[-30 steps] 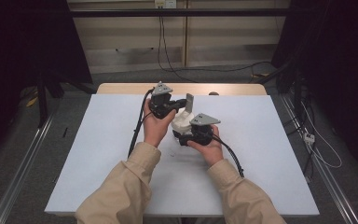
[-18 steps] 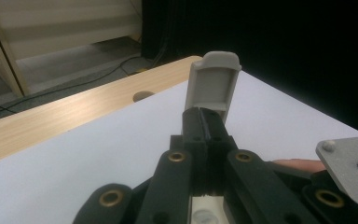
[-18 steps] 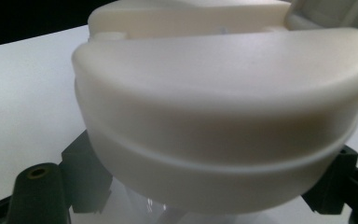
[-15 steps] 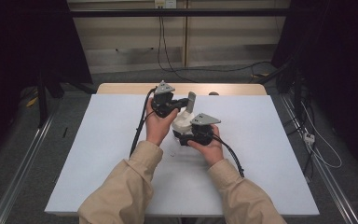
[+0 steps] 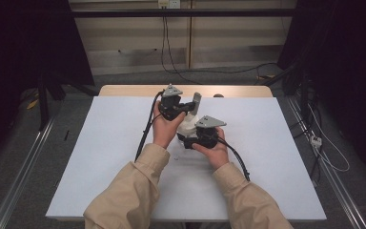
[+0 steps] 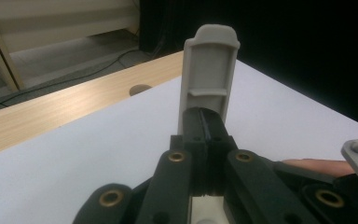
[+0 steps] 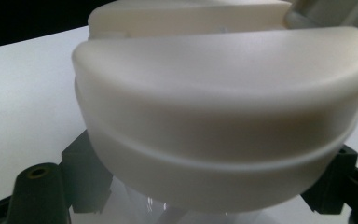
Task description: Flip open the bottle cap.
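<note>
Two grippers are in use, the left gripper (image 5: 187,106) and the right gripper (image 5: 190,139), one in each of the person's two hands. One grey flat piece (image 6: 209,77) and one white rounded container (image 7: 219,112) sit above one tabletop (image 5: 276,143).

High view sits above the person's side, looking forward and down: the whole white worktop (image 5: 100,157) is in frame, forearms coming in from the bottom edge, floor and back wall beyond. It stands well back. The left gripper view rides low behind the left gripper (image 6: 205,126), looking along its jaws across the worktop toward the wooden far edge (image 6: 65,107), with a grey upright piece (image 6: 209,70) very near the lens. The right gripper view is nearer yet, pressed up against a white rounded part (image 7: 223,116), blurred. All three share the white worktop; high view also takes in both grippers, left (image 5: 189,106) and right (image 5: 185,139).
</note>
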Available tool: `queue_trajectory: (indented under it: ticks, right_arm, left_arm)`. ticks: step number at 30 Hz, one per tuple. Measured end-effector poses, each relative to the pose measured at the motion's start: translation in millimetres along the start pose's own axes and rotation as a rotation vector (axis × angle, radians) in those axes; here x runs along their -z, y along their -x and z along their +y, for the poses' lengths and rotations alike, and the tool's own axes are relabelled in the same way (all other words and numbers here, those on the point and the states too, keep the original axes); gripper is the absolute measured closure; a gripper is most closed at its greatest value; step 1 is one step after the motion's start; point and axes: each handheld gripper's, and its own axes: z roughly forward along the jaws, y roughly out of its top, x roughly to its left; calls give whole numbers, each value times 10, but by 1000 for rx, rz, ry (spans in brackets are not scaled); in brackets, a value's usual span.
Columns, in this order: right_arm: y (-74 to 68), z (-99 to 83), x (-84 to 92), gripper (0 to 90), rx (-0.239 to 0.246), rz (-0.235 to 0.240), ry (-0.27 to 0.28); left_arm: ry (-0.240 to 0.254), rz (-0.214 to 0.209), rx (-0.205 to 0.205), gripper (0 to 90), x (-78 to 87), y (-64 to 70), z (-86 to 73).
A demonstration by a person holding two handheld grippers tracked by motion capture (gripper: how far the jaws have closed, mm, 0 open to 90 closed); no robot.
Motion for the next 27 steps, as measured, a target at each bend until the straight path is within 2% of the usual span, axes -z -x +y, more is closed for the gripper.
queue_trajectory:
  ticks: [10, 17, 21, 23, 27]
  right_arm:
    - [-3, -1, -4, 185, 4, 0, 1]
    - [17, -5, -1, 181, 9, 5, -2]
    - [0, -2, -2, 181, 34, 5, -10]
    - [-14, 1, -2, 182, 58, 4, -13]
    - [13, -3, 10, 181, 27, 11, -11]
  left_arm:
    - [-9, 4, -4, 900, -24, -16, -9]
    - [-32, 9, -17, 900, -80, -13, -5]
    - [-19, 4, -13, 900, -115, -5, 14]
    - [-53, 13, -25, 900, -144, 12, 28]
    - [-60, -3, -24, 900, -190, 23, -7]
